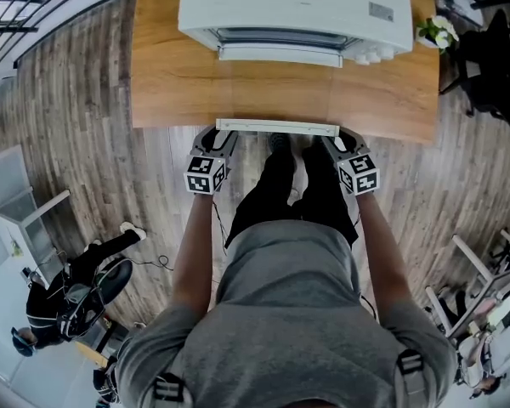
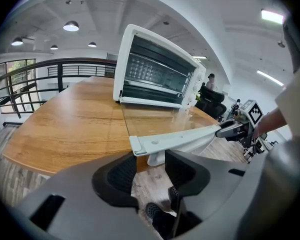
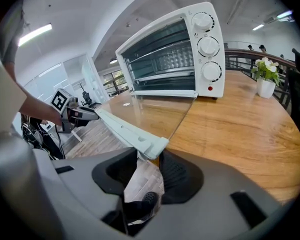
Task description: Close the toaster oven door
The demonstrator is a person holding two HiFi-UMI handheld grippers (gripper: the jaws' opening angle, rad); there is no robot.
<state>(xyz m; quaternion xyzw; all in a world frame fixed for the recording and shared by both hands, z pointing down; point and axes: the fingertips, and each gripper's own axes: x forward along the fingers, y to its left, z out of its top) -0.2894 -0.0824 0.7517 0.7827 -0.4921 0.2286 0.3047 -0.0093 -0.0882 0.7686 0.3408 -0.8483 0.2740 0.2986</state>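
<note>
Two hand-held grippers bracket the lowered door's front handle.
The toaster oven [image 1: 297,7] door [image 3: 155,109] lies flat and open over the counter [image 1: 170,75]. The left hand-held gripper [image 2: 147,166] and right hand-held gripper [image 3: 149,166] each straddle one end of the handle [image 1: 277,127], jaws apart and not pinching, probably placed to lift it evenly.

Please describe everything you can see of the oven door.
The door is open, lying level over the wooden table, hinged at the white oven. It is a clear glass pane in a white frame, with a white handle along its near edge. The left gripper and right gripper each have open jaws around one handle end.
</note>
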